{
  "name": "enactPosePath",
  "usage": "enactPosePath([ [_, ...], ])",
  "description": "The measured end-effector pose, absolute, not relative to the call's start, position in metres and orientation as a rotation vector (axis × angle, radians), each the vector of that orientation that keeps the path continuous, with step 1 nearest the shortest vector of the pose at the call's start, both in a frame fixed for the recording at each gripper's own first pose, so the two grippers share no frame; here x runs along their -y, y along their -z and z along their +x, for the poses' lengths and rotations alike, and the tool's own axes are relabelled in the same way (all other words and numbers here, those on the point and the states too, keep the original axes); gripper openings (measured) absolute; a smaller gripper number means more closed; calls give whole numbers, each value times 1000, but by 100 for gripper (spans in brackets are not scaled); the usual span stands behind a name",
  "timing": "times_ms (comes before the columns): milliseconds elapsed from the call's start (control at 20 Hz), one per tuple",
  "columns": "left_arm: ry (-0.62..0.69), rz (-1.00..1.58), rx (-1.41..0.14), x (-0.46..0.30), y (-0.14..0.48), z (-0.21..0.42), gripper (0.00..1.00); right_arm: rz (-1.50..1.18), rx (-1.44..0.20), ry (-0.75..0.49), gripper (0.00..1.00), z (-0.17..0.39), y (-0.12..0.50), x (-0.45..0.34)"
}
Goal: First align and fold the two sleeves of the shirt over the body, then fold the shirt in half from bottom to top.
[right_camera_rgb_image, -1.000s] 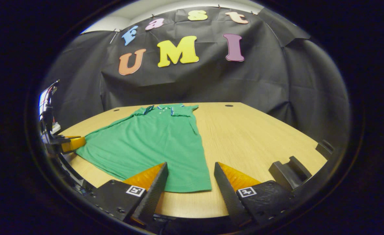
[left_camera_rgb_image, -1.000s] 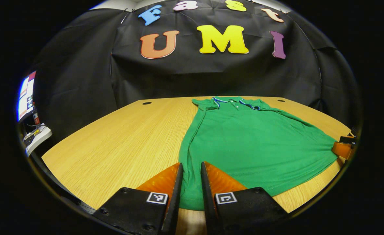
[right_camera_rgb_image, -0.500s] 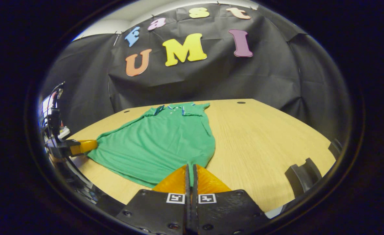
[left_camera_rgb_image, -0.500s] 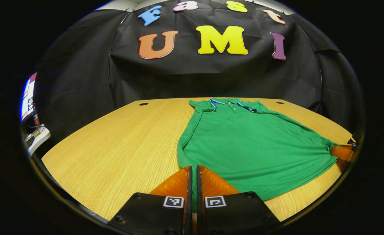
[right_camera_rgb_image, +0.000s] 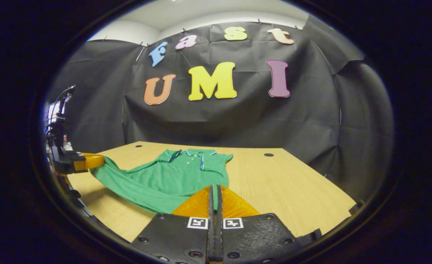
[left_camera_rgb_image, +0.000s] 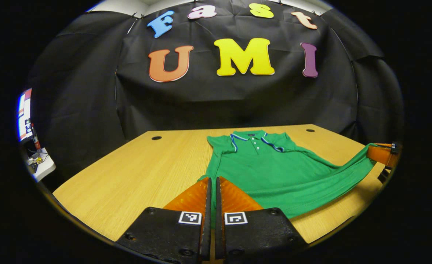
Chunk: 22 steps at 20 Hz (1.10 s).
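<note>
Both grippers pinching shirt hem, lifted off table.
Left gripper (left_camera_rgb_image: 211,179) and right gripper (right_camera_rgb_image: 214,187) clamped on green shirt (left_camera_rgb_image: 271,172) bottom corners; collar at 12 o'clock on wooden table (left_camera_rgb_image: 135,176).

A light wood-grain counter (left_camera_rgb_image: 135,176) carries one thing, a green polo shirt (left_camera_rgb_image: 271,172) with a blue-and-white trimmed collar (left_camera_rgb_image: 252,141) lying toward the far edge. The collar end and upper body rest flat on the wood, while the hem end is raised off the surface at both near corners, casting a shadow beneath. Near the far edge are two small round dark holes (left_camera_rgb_image: 156,138), one to each side of the collar.
</note>
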<state>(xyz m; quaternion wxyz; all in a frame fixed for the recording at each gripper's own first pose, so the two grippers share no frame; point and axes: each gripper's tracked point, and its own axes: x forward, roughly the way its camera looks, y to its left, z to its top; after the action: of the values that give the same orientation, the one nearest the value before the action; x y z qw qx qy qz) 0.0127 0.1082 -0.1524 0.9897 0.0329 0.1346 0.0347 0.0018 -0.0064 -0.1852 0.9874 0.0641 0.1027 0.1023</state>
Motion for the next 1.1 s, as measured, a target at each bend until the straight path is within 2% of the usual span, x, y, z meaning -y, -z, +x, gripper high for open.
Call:
enactPosePath([
  [400, -73, 83, -105, -129, 95, 113, 10, 145, -183, -233, 0, 107, 132, -11],
  [600, -36, 47, -114, -132, 113, 183, 10, 136, -167, -164, 1, 193, 132, -22],
  [850, -59, 60, -98, -139, 145, 264, 10, 21, -125, -50, 0, 300, 169, -43],
  [1100, -94, 45, -86, -157, 167, 329, 10, 42, -109, -8, 0, 375, 190, -59],
])
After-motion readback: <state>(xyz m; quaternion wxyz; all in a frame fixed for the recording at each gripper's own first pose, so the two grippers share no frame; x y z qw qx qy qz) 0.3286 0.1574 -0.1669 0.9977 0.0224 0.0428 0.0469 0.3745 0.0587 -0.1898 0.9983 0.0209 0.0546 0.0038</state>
